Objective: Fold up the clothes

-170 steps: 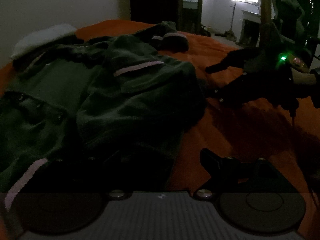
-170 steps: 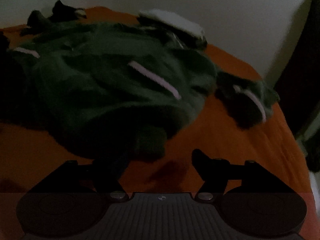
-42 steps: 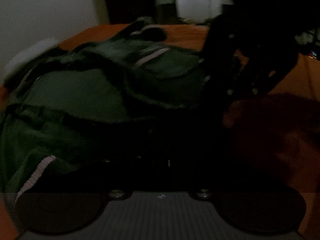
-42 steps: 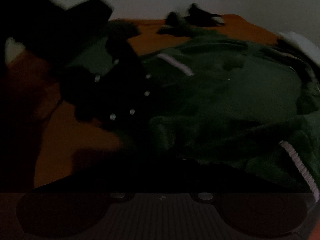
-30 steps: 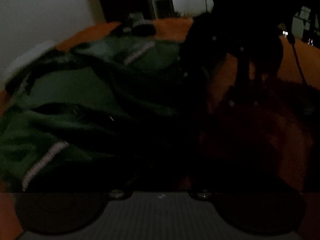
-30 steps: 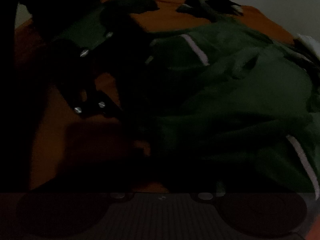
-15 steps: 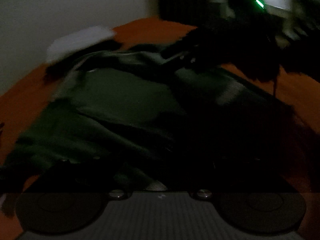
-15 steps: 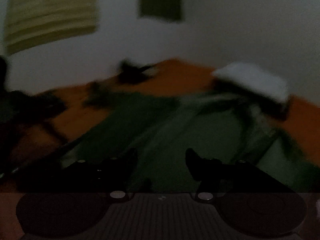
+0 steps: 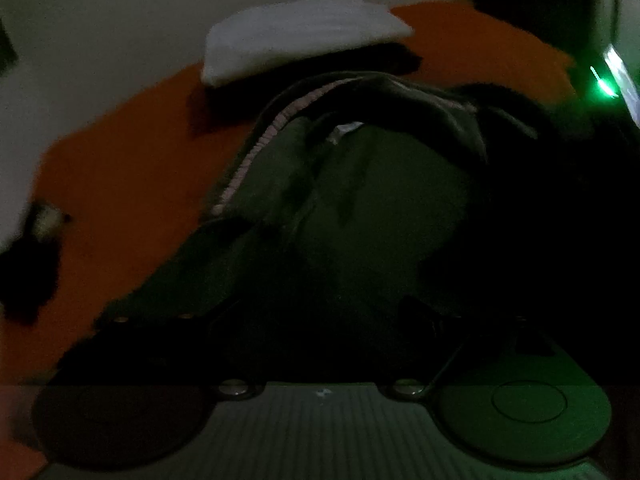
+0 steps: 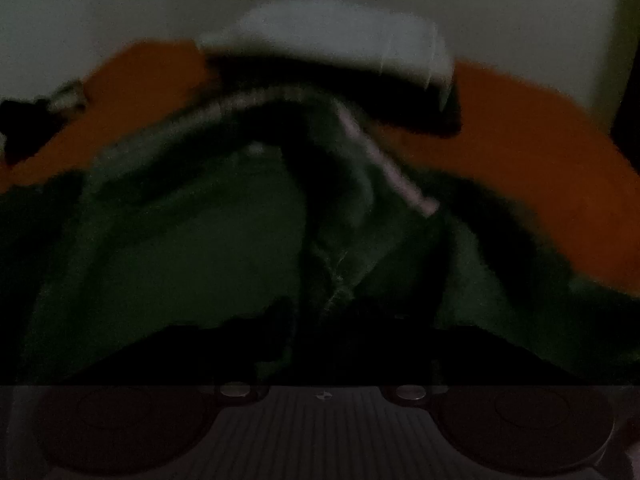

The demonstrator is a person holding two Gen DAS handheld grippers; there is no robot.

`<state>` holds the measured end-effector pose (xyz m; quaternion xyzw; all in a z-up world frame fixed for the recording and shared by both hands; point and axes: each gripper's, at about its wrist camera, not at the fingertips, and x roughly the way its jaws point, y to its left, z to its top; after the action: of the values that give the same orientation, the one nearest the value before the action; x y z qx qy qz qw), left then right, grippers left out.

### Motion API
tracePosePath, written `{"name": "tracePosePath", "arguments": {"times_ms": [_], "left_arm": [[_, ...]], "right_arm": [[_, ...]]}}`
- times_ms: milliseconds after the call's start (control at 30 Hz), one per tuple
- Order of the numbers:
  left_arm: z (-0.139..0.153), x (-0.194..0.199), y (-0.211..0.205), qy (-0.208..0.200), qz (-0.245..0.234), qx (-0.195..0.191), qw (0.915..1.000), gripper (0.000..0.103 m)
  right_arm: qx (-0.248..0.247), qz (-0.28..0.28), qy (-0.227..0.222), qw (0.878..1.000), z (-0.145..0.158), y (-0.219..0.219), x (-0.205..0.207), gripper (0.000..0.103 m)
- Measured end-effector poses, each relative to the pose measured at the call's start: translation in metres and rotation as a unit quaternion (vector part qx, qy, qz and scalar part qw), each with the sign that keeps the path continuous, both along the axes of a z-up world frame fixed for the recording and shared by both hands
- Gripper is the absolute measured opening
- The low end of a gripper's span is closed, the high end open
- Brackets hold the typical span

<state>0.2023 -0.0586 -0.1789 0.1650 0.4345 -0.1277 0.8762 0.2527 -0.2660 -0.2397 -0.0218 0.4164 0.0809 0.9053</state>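
Note:
A dark green jacket [image 9: 360, 200] with pale ribbed trim [image 9: 248, 160] lies spread on an orange bed cover [image 9: 120, 184]. It fills the right wrist view [image 10: 200, 240] too, its trim [image 10: 392, 168] running down to the right. My left gripper [image 9: 320, 320] is low over the jacket's near edge; its fingers are lost in shadow. My right gripper [image 10: 320, 320] is also down on the cloth with a fold bunched between its dark fingers. The right gripper's body with a green light [image 9: 600, 84] shows at the right of the left wrist view.
A white pillow [image 9: 300, 36] lies at the head of the bed against a pale wall; it shows in the right wrist view [image 10: 340, 40] too. A small dark garment [image 9: 28, 264] lies at the left on the orange cover.
Both grippers have swung round to face the pillow and dropped low onto the jacket. The jacket now lies spread flatter, collar towards the pillow.

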Motion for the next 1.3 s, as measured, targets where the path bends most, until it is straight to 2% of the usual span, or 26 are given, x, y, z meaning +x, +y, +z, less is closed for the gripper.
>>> {"name": "tracePosePath", "arguments": {"times_ms": [33, 67, 100, 167, 233, 300, 400, 433, 467, 500, 533, 600, 667, 733, 767, 800, 867, 967, 1067, 1133, 1167, 1233, 1267, 1300], "left_arm": [[-0.011, 0.016, 0.002, 0.005, 0.013, -0.007, 0.9999, 0.089], [-0.022, 0.032, 0.006, 0.009, 0.031, -0.014, 0.9994, 0.082], [-0.031, 0.044, 0.009, 0.015, 0.049, -0.025, 0.9984, 0.07], [-0.041, 0.063, 0.018, 0.034, 0.078, -0.055, 0.9948, 0.068], [-0.044, 0.072, 0.02, 0.039, 0.082, -0.077, 0.9929, 0.068], [-0.042, 0.08, 0.016, 0.031, 0.076, -0.085, 0.993, 0.068], [-0.044, 0.094, 0.016, 0.031, 0.102, -0.109, 0.9883, 0.068], [-0.046, 0.097, 0.017, 0.034, 0.109, -0.116, 0.9866, 0.068], [-0.047, 0.098, 0.017, 0.035, 0.111, -0.117, 0.9864, 0.068], [-0.048, 0.098, 0.016, 0.032, 0.108, -0.111, 0.9874, 0.068], [-0.048, 0.097, 0.015, 0.029, 0.105, -0.101, 0.9889, 0.068], [-0.05, 0.095, 0.013, 0.028, 0.102, -0.075, 0.9915, 0.068], [-0.051, 0.092, 0.01, 0.029, 0.096, -0.064, 0.9929, 0.07], [-0.053, 0.088, 0.005, 0.031, 0.079, -0.053, 0.995, 0.07], [-0.053, 0.087, 0.003, 0.027, 0.076, -0.046, 0.9957, 0.063], [-0.054, 0.086, 0.002, 0.023, 0.077, -0.046, 0.9957, 0.043], [-0.055, 0.089, 0.001, 0.021, 0.081, -0.062, 0.9946, 0.02], [-0.046, 0.091, -0.004, 0.004, 0.092, -0.078, 0.9927, 0.014], [-0.03, 0.097, -0.015, -0.002, 0.097, -0.097, 0.9906, 0.014], [-0.023, 0.108, -0.027, 0.016, 0.105, -0.113, 0.988, 0.016], [-0.021, 0.114, -0.032, 0.034, 0.115, -0.132, 0.984, 0.02], [-0.02, 0.123, -0.046, 0.064, 0.125, -0.165, 0.9762, 0.04], [-0.021, 0.124, -0.056, 0.068, 0.115, -0.165, 0.9772, 0.065], [-0.023, 0.124, -0.069, 0.062, 0.101, -0.149, 0.9818, 0.076]], "right_arm": [[0.007, -0.003, 0.016, 1.0, 0.0, -0.002, 0.004, 0.006], [0.026, -0.005, 0.029, 0.999, 0.004, -0.005, 0.007, 0.006], [0.052, -0.007, 0.039, 0.998, 0.012, -0.009, 0.01, 0.006], [0.115, -0.015, 0.047, 0.992, 0.033, -0.013, 0.015, 0.006], [0.181, -0.022, 0.04, 0.982, 0.06, -0.012, 0.025, 0.006], [0.254, -0.032, 0.026, 0.966, 0.084, -0.01, 0.04, 0.005], [0.36, -0.103, 0.032, 0.927, 0.077, -0.007, 0.07, 0.007], [0.376, -0.119, 0.04, 0.918, 0.068, -0.003, 0.078, 0.019], [0.374, -0.124, 0.052, 0.918, 0.06, 0.001, 0.082, 0.035], [0.359, -0.122, 0.067, 0.923, 0.053, 0.005, 0.084, 0.063], [0.345, -0.117, 0.075, 0.928, 0.05, 0.006, 0.08, 0.069], [0.316, -0.104, 0.079, 0.94, 0.051, 0.002, 0.061, 0.068], [0.267, -0.075, 0.077, 0.958, 0.058, -0.005, 0.028, 0.069], [0.212, -0.043, 0.074, 0.974, 0.066, -0.012, -0.008, 0.075], [0.184, -0.026, 0.073, 0.98, 0.07, -0.015, -0.026, 0.075], [0.155, -0.01, 0.071, 0.985, 0.074, -0.019, -0.044, 0.076], [0.125, 0.025, 0.071, 0.989, 0.071, -0.022, -0.084, 0.077], [0.131, 0.055, 0.057, 0.988, 0.05, -0.02, -0.145, 0.077], [0.161, 0.062, 0.05, 0.984, 0.028, -0.012, -0.186, 0.077], [0.183, 0.06, 0.063, 0.979, 0.012, -0.004, -0.201, 0.077], [0.196, 0.063, 0.081, 0.975, 0.008, -0.002, -0.202, 0.076], [0.236, 0.047, 0.095, 0.966, 0.005, -0.002, -0.196, 0.073], [0.258, 0.036, 0.099, 0.96, 0.004, -0.003, -0.193, 0.073], [0.279, 0.025, 0.103, 0.954, 0.003, -0.005, -0.189, 0.071]]}}
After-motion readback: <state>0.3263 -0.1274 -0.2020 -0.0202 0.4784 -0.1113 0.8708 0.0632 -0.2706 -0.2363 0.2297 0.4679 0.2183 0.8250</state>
